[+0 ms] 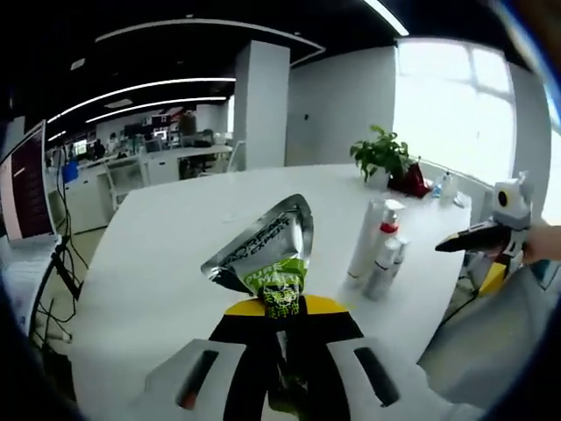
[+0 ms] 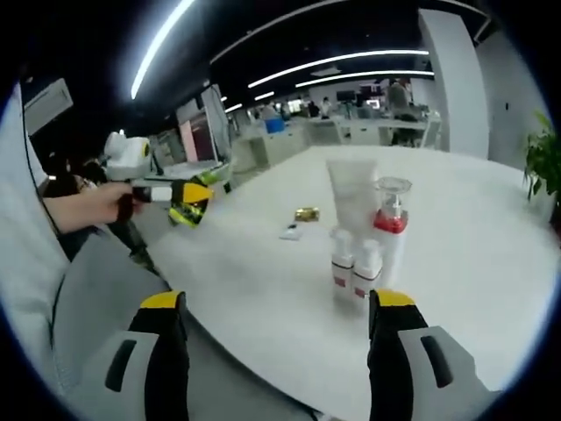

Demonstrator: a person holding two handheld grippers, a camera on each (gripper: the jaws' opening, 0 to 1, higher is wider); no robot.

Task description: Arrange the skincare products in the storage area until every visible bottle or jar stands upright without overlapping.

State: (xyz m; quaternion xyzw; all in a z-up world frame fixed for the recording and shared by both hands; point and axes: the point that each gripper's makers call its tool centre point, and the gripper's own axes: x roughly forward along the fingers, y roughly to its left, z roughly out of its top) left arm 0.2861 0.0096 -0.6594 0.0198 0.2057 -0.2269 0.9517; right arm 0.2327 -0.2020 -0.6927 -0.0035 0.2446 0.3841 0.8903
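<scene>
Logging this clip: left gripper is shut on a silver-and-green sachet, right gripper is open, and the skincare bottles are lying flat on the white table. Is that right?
Not quite. The skincare bottles are standing upright in a tight cluster on the white table, not lying flat; the right gripper view shows it. The rest holds: the left gripper is shut on the silver-and-green sachet, and the right gripper is open.

Potted plant at the white table's far edge.

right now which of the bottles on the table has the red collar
The pump bottle with the clear cap, at the right of the cluster in the right gripper view. The white tube and the two small white bottles in front lack that collar.
</scene>
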